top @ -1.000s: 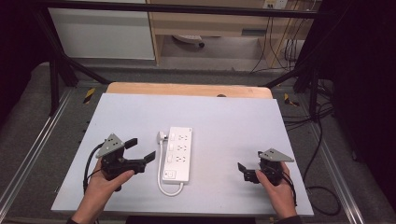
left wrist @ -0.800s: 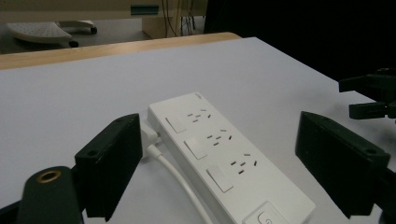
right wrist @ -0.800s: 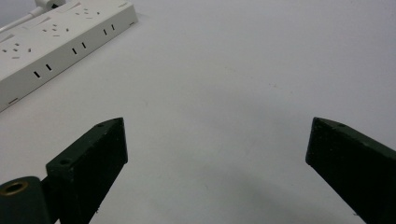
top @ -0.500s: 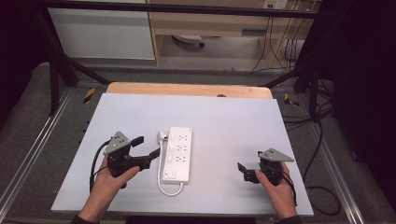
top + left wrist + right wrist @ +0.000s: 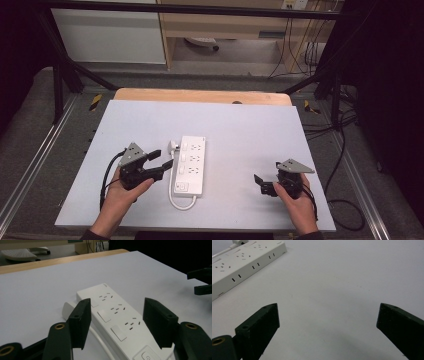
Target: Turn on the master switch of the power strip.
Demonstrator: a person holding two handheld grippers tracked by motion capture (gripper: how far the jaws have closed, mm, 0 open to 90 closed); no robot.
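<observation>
A white power strip [image 5: 190, 164] lies near the middle of the white tabletop [image 5: 250, 130], its plug [image 5: 172, 146] by its far left corner and its cable [image 5: 179, 205] looping round the near end. My left gripper [image 5: 164, 159] sits just left of the strip, tips by the cable. Its jaws have just been closing and still stand apart. In the left gripper view the strip [image 5: 115, 315] runs on beyond the gap between the jaws of the left gripper [image 5: 117, 302], and no pad presses on it. My right gripper [image 5: 260, 182] rests open at the right, over bare table [image 5: 328, 315].
A wooden table edge [image 5: 200, 95] runs behind the white top. Metal rails [image 5: 30, 170] flank the table on both sides. Cables [image 5: 340, 150] hang at the right, and shelving stands at the back. The strip's side sockets [image 5: 249, 267] face the right gripper.
The left gripper has shifted right, up to the strip's left edge, and its jaws have narrowed. The right gripper has stayed put.
</observation>
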